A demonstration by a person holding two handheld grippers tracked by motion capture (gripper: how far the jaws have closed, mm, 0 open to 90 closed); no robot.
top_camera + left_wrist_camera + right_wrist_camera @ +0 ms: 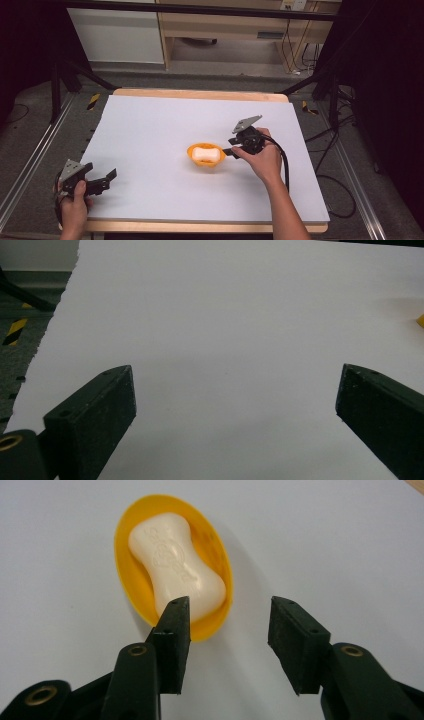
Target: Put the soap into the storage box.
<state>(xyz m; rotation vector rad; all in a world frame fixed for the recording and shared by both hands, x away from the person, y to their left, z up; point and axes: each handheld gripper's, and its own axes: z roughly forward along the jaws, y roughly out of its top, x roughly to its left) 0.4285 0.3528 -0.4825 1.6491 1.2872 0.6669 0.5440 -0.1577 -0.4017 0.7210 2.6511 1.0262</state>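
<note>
Desk [150,125] surface is a white sheet on a wooden top, running from the person's edge to the far edge in the high view. Both forearms enter from the bottom of that view.

Right tongs [231,151] sit right of centre, held in the right hand [262,160], just beside the right end of the yellow dish [192,154]. In the right gripper view the right tongs [230,617] stand moderately open with nothing between the jaws; the left jaw overlaps the near rim of the dish [220,555], and contact cannot be confirmed.

Left tongs [107,179] rest at the near left corner of the desk, held in the left hand [75,205], well apart from the dish. In the left gripper view the left tongs [235,390] are wide open over bare white sheet [225,315], holding nothing.

Dish is oval and lies near the desk centre. Its long axis runs roughly left to right in the high view.

Soap bar [207,154] is cream-white with a narrowed waist and lies inside the dish, long axis aligned with the dish. In the right gripper view the soap bar [172,562] points from the tongs away and to the upper left, with embossed lettering on top, too small to read.
</note>
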